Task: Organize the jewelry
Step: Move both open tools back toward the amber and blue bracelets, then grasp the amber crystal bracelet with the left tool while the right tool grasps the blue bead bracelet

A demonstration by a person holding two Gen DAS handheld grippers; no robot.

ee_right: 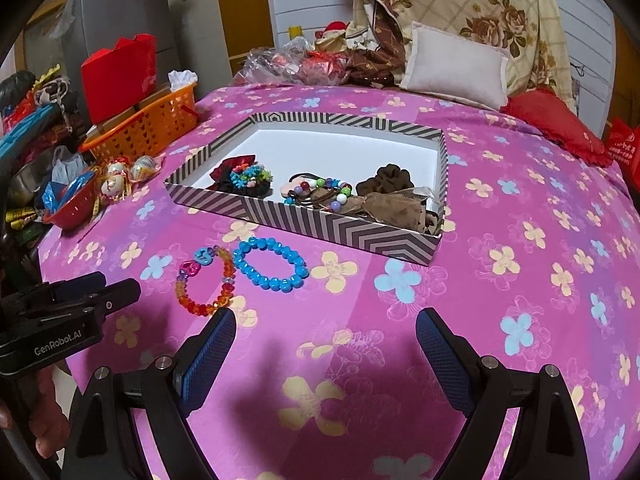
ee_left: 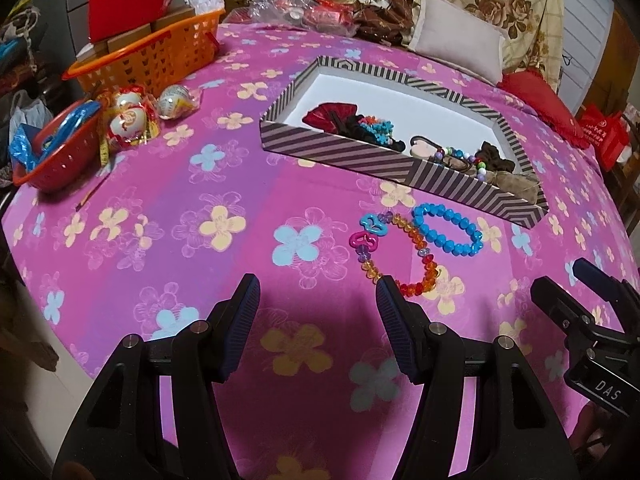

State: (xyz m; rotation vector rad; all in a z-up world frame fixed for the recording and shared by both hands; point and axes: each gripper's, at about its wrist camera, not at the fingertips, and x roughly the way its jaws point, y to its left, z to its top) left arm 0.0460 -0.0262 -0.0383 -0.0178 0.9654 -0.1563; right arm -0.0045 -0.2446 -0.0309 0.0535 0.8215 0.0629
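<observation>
Two grippers are in view, both over a pink floral cloth (ee_left: 168, 184). The left gripper (ee_left: 316, 300) has its jaws spread wide with nothing between them; the right gripper (ee_right: 326, 330) is likewise released and holds nothing. Two bracelets lie on the cloth, touching each other side by side. The orange bracelet (ee_left: 400, 252), with one blue and one pink charm, lies just ahead of the left gripper's right jaw, its near end touching that fingertip in the left view; it sits just ahead of the right gripper's left jaw. The blue bracelet (ee_right: 271, 265) lies beyond it, ahead and left of the right jaws. One striped box (ee_right: 344, 232) stands farther ahead of both jaw pairs, holding several hair ties and bead strings along its near side. Far left of the jaws: one orange basket (ee_left: 152, 54) and one red bowl (ee_left: 60, 160).
</observation>
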